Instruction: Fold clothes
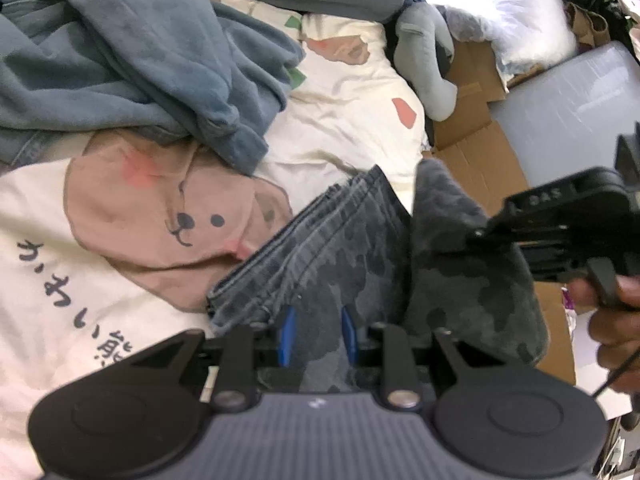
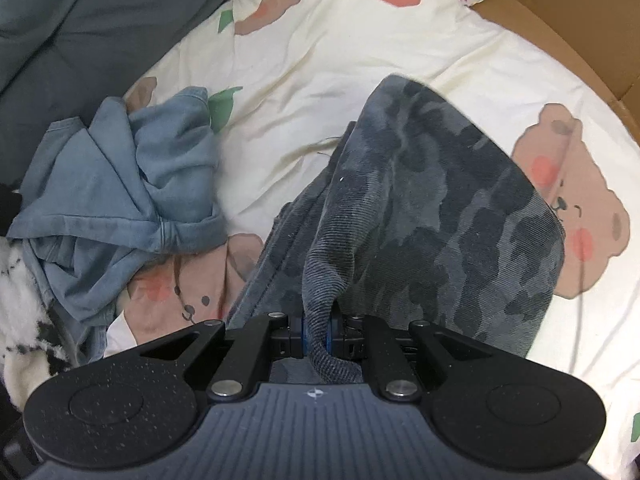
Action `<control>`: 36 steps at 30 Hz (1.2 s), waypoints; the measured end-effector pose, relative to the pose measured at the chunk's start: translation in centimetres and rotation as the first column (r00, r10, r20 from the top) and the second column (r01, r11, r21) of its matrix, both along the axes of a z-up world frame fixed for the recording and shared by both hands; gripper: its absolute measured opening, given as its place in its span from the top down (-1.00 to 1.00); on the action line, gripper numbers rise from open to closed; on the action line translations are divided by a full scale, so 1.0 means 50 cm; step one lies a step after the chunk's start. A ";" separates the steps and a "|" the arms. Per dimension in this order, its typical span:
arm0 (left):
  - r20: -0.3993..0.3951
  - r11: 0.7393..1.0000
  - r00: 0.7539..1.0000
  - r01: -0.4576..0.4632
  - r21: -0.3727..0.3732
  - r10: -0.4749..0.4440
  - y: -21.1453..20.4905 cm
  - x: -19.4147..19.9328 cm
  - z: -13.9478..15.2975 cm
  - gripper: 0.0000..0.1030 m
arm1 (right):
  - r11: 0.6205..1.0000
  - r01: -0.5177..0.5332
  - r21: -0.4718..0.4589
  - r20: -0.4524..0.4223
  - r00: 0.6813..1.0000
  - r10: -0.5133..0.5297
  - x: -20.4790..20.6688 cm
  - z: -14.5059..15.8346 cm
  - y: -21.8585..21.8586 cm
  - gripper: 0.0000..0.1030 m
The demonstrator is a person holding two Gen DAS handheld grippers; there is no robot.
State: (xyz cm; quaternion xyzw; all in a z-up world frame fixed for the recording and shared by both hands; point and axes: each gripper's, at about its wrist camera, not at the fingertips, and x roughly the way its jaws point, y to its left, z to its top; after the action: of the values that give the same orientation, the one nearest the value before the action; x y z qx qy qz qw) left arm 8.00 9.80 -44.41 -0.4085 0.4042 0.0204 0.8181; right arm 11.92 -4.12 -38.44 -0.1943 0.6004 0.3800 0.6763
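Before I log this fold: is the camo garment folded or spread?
Folded: camo garment shows stacked layered edges; right gripper pinches one fold.

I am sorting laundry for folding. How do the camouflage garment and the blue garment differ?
The camouflage garment is dark grey and patterned; the blue garment is plain. The camouflage one is partly folded, with stacked edges, and clamped in the right gripper; the blue one lies crumpled, untouched. Both rest on the bear-print bedding.

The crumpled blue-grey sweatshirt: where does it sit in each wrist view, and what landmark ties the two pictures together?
Left wrist: blue-grey sweatshirt fills the upper left, on the bear-print bedding.
Right wrist: sweatshirt sits at middle left, crumpled.
Shared landmark: the dark camouflage garment, right of the sweatshirt in both.
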 end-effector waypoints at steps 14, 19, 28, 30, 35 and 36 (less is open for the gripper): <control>0.027 0.999 0.999 -0.035 0.010 0.035 0.024 -0.003 0.023 0.49 | 0.988 -0.069 -0.138 -0.035 0.997 0.064 -0.020 -0.062 0.083 0.71; 0.030 0.998 0.998 -0.063 0.017 0.063 0.046 -0.011 0.031 0.49 | 0.980 -0.118 -0.160 -0.035 0.993 0.114 -0.037 -0.040 0.110 0.19; 0.044 0.998 0.997 -0.066 0.003 0.066 0.046 -0.005 0.040 0.46 | 0.989 -0.143 -0.041 -0.031 0.989 0.142 -0.003 0.090 0.078 0.08; 0.052 0.998 0.997 -0.056 0.004 0.056 0.039 -0.004 0.043 0.41 | 0.989 -0.151 -0.004 -0.024 0.988 0.151 0.020 0.118 0.059 0.01; 0.071 1.000 0.997 -0.028 0.011 0.027 0.018 0.001 0.052 0.22 | 0.986 -0.155 0.066 -0.005 0.988 0.155 0.074 0.149 -0.022 -0.01; 0.073 1.000 0.997 -0.026 0.014 0.025 0.013 0.003 0.055 0.08 | 0.986 -0.154 0.071 0.003 0.988 0.154 0.084 0.149 -0.041 -0.01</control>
State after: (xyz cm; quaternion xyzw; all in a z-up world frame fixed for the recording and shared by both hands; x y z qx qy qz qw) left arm 8.13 10.47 -41.68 -0.4080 0.3687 0.0189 0.8350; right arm 16.11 -6.17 -30.99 -0.2155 0.5705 0.4525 0.6506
